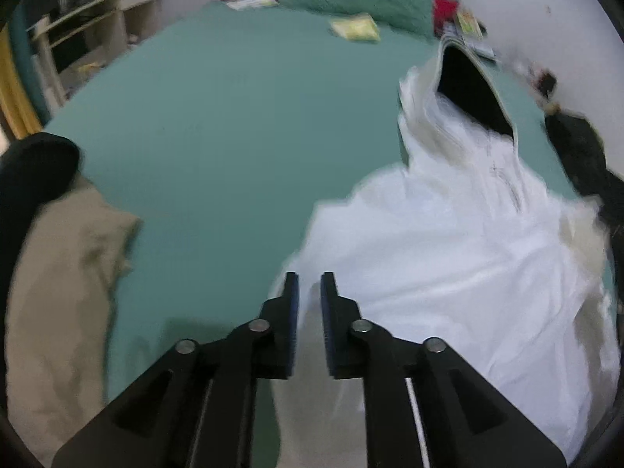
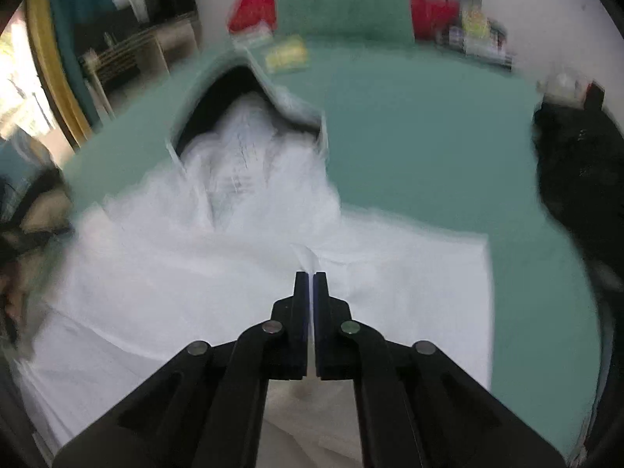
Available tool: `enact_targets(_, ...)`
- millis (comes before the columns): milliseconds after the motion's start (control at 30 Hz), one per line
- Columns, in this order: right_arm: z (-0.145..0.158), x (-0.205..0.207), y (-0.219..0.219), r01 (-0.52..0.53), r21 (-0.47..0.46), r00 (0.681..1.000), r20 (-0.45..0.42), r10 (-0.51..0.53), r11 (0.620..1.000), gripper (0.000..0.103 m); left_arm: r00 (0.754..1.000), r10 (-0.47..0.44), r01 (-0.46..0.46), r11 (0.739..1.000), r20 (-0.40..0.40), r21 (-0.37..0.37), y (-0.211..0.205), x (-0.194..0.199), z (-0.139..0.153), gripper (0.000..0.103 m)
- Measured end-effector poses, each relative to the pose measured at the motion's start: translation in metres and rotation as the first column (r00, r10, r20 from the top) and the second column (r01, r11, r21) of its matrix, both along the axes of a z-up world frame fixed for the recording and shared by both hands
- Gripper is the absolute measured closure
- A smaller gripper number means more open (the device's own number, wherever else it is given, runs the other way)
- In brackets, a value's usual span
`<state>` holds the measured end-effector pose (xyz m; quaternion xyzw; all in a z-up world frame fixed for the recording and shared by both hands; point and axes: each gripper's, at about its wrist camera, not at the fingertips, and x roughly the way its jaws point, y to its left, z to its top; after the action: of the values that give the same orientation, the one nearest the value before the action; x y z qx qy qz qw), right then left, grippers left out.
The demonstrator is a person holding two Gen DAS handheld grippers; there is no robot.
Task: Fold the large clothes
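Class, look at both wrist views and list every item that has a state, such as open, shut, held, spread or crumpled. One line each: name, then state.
left gripper: open, white cloth between the fingers
right gripper: shut on a fold of the white garment
white garment: spread on the bed, hood open, dark lining showing
beige garment: crumpled at the bed's edge
green pillow: propped at the bed's head

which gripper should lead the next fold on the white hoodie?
Right. The right gripper is already shut on a pinch of the white hoodie. The left gripper is slightly open at the hem, gripping nothing, so it likely has to grasp first.
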<state>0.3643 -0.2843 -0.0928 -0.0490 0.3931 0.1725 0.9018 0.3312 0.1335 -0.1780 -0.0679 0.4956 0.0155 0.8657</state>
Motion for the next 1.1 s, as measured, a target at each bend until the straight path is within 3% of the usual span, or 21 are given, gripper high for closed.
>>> enact_targets(33,0.01,-0.006,-0.009,0.013,0.008,0.999,0.04,-0.013,1.0,0.102,0.999,-0.011,0.012,1.0,-0.034,0.006,-0.001,0.0,-0.011,0.089)
enact_targets(100,0.011,-0.016,-0.026,0.058,0.008,0.997,0.048,-0.058,0.998,0.102,1.0,-0.023,0.023,0.998,0.0,0.058,-0.005,-0.002,-0.011,0.089)
enact_targets(200,-0.025,-0.025,-0.056,0.144,-0.002,0.985,-0.099,-0.143,0.99,0.101,1.0,0.014,-0.015,0.994,0.006,0.108,-0.003,-0.001,-0.011,0.089)
enact_targets(267,-0.058,-0.033,-0.075,0.208,-0.013,0.95,-0.236,-0.205,0.978,0.101,0.999,0.044,-0.047,0.986,0.018,0.16,0.003,-0.003,-0.012,0.089)
enact_targets(333,-0.07,-0.042,-0.087,0.227,-0.035,0.933,-0.28,-0.227,0.973,0.099,0.998,0.058,-0.062,0.984,0.024,0.169,0.006,0.0,-0.01,0.089)
enact_targets(400,-0.056,-0.051,-0.08,0.193,-0.139,0.961,-0.174,-0.216,0.971,0.097,0.997,0.074,-0.077,0.985,0.024,0.155,0.009,-0.001,-0.007,0.089)
enact_targets(467,-0.039,-0.048,-0.066,0.154,-0.194,0.982,-0.08,-0.172,0.969,0.091,0.997,0.07,-0.073,0.993,0.037,0.089,0.013,-0.003,-0.003,0.089)
enact_targets(500,-0.029,-0.042,-0.059,0.132,-0.197,0.989,-0.04,-0.142,0.971,0.077,0.997,0.07,-0.073,0.995,0.043,0.065,0.015,-0.002,0.0,0.085)
enact_targets(533,-0.02,-0.034,-0.05,0.107,-0.205,0.994,-0.005,-0.11,0.973,0.054,0.996,0.075,-0.077,0.996,0.053,0.042,0.016,-0.002,0.003,0.077)
enact_targets(567,-0.013,-0.024,-0.04,0.081,-0.212,0.997,0.031,-0.076,0.974,0.041,0.995,0.072,-0.073,0.997,0.065,0.028,0.018,-0.003,0.006,0.071)
enact_targets(600,-0.009,-0.013,-0.033,0.062,-0.21,0.997,0.062,-0.05,0.976,0.022,0.995,0.066,-0.068,0.997,0.076,0.023,0.023,-0.008,0.01,0.06)
enact_targets(633,-0.007,-0.002,-0.026,0.045,-0.197,0.996,0.085,-0.029,0.979,0.017,0.994,0.063,-0.065,0.998,0.087,0.026,0.024,-0.007,0.012,0.056)
enact_targets(767,-0.015,0.08,0.009,-0.052,-0.07,0.998,0.025,0.054,0.996,0.017,0.994,0.062,-0.063,0.998,0.089,0.008,0.022,-0.003,0.014,0.056)
enact_targets(900,-0.047,0.159,0.035,-0.055,0.035,0.996,-0.074,0.058,0.998,0.018,0.995,0.036,-0.035,0.999,0.093,-0.002,0.013,0.015,0.014,0.056)
enact_targets(967,-0.067,0.189,0.044,-0.056,0.097,0.987,-0.147,0.07,0.994,0.025,0.996,0.029,-0.028,1.0,0.087,-0.011,0.008,0.021,0.013,0.056)
enact_targets(1000,-0.075,0.199,0.048,-0.062,0.111,0.98,-0.183,0.082,0.992,0.05,0.996,0.024,-0.023,1.0,0.083,-0.015,0.005,0.027,0.012,0.056)
enact_targets(1033,-0.083,0.207,0.051,-0.073,0.116,0.974,-0.206,0.096,0.991,0.09,0.997,0.016,-0.014,1.0,0.081,-0.018,0.002,0.03,0.012,0.056)
enact_targets(1100,-0.083,0.203,0.051,-0.103,0.078,0.977,-0.179,0.116,0.992,0.093,0.997,0.009,-0.008,1.0,0.078,-0.01,-0.005,0.034,0.011,0.056)
